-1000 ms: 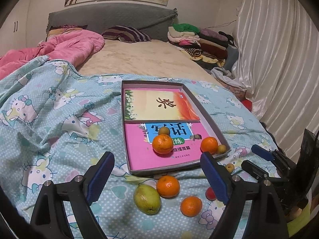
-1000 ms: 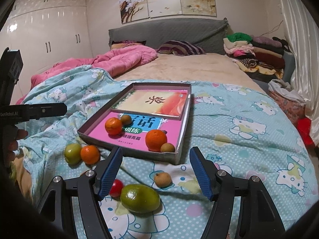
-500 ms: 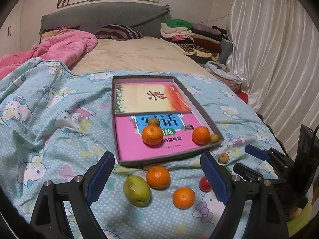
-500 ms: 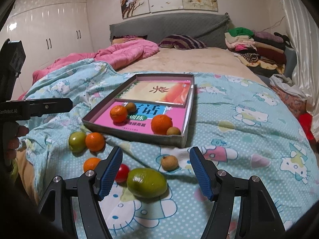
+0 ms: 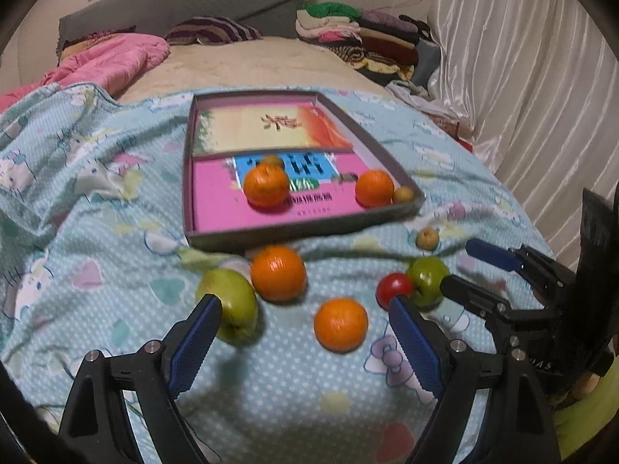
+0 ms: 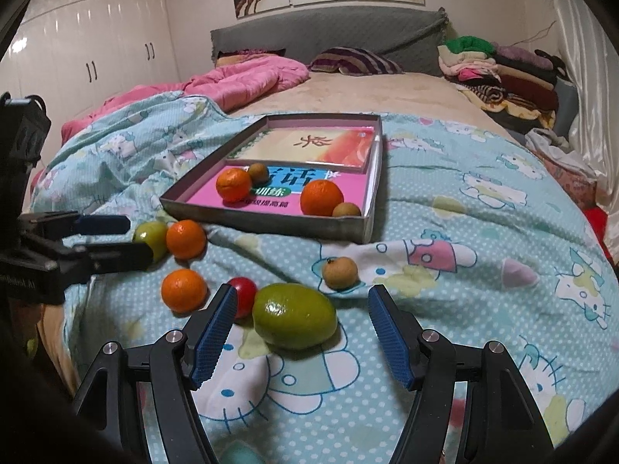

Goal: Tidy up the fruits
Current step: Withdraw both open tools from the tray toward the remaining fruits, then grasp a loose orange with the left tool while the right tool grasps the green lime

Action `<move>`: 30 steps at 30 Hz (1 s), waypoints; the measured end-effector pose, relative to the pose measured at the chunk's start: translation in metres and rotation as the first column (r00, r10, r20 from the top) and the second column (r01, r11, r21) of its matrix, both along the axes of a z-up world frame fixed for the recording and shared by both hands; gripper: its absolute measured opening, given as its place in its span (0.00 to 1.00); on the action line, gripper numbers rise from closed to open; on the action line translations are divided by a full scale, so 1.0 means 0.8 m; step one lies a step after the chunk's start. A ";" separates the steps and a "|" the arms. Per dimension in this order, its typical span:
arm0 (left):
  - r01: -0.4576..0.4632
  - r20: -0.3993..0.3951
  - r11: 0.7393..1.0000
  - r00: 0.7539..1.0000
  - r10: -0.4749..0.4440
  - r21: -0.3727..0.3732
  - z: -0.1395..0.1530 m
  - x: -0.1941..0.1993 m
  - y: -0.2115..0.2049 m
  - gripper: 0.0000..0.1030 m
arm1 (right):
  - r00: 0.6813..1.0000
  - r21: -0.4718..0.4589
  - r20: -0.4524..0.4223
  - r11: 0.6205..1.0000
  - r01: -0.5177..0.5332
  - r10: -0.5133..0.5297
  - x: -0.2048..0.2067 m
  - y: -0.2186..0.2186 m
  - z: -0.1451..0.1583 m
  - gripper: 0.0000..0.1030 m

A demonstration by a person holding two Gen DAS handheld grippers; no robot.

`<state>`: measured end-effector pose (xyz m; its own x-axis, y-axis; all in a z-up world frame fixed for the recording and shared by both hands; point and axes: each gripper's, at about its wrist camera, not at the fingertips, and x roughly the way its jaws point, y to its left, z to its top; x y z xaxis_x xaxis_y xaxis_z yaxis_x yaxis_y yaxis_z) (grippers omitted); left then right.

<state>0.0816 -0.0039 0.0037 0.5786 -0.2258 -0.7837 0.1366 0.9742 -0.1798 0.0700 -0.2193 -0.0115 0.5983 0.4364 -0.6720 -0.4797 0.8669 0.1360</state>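
A shallow grey box (image 5: 294, 228) (image 6: 271, 224) lies on the bed quilt. It holds two books, two oranges (image 5: 266, 185) (image 6: 322, 197) and two small brown fruits. In front of it on the quilt lie two oranges (image 5: 277, 272) (image 5: 340, 324), a green fruit (image 5: 228, 303), a red tomato (image 5: 394, 288), another green fruit (image 6: 294, 315) and a small brown fruit (image 6: 340, 272). My left gripper (image 5: 305, 344) is open just short of the loose oranges. My right gripper (image 6: 300, 334) is open with the green fruit between its fingertips.
A light blue cartoon-print quilt (image 6: 464, 232) covers the near bed. A pink duvet (image 6: 247, 77) and a striped pillow (image 6: 356, 60) lie at the back. Folded clothes (image 6: 499, 65) are stacked at the back right. A white curtain (image 5: 541, 77) hangs on the right.
Both grippers have moved forward and down toward the loose fruits. The green fruit now sits between the right gripper's fingertips. Both grippers stay open.
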 end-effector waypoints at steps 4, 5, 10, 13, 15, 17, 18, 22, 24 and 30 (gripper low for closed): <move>0.025 -0.021 1.000 0.999 -0.025 0.010 -0.011 -0.004 -0.009 0.85 | 1.000 -0.005 -0.018 1.000 -0.008 0.008 -0.002 0.003 -0.006 0.69; 0.031 -0.022 0.999 0.999 -0.031 0.017 -0.012 -0.005 -0.012 0.85 | 1.000 -0.007 -0.023 1.000 -0.010 0.010 -0.002 0.004 -0.007 0.69; 0.068 -0.026 0.997 0.997 -0.068 0.027 -0.016 -0.010 -0.025 0.85 | 0.999 -0.009 -0.049 1.000 -0.014 0.014 0.000 0.006 -0.016 0.69; 0.084 -0.020 0.996 0.996 -0.084 0.027 -0.017 -0.013 -0.030 0.83 | 0.998 -0.002 -0.057 1.000 -0.017 0.017 0.001 0.006 -0.017 0.69; 0.091 -0.017 0.996 0.996 -0.091 0.021 -0.018 -0.013 -0.031 0.78 | 0.997 -0.001 -0.071 1.000 -0.015 0.015 0.005 0.006 -0.021 0.69; 0.096 -0.017 0.995 0.995 -0.095 0.021 -0.020 -0.012 -0.032 0.73 | 0.996 0.005 -0.086 1.000 -0.019 0.019 0.009 0.005 -0.024 0.64; 0.097 -0.017 0.995 0.995 -0.097 0.019 -0.021 -0.011 -0.033 0.71 | 0.995 0.007 -0.097 1.000 -0.019 0.019 0.011 0.006 -0.027 0.62; 0.098 -0.017 0.995 0.995 -0.098 0.014 -0.024 -0.009 -0.033 0.66 | 0.993 0.001 -0.120 1.000 -0.024 0.024 0.016 0.010 -0.034 0.55; 0.105 -0.013 0.994 0.994 -0.105 0.015 -0.025 -0.009 -0.035 0.64 | 0.993 -0.002 -0.120 1.000 -0.025 0.025 0.018 0.013 -0.035 0.55; 0.122 0.002 0.992 0.992 -0.122 0.025 -0.029 -0.006 -0.041 0.57 | 0.993 -0.007 -0.113 0.999 -0.034 0.033 0.027 0.019 -0.039 0.54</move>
<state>0.0769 -0.0363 -0.0196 0.5506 -0.2759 -0.7878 0.2556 0.9542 -0.1555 0.0916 -0.2038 -0.0425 0.5036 0.4481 -0.7386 -0.4902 0.8522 0.1828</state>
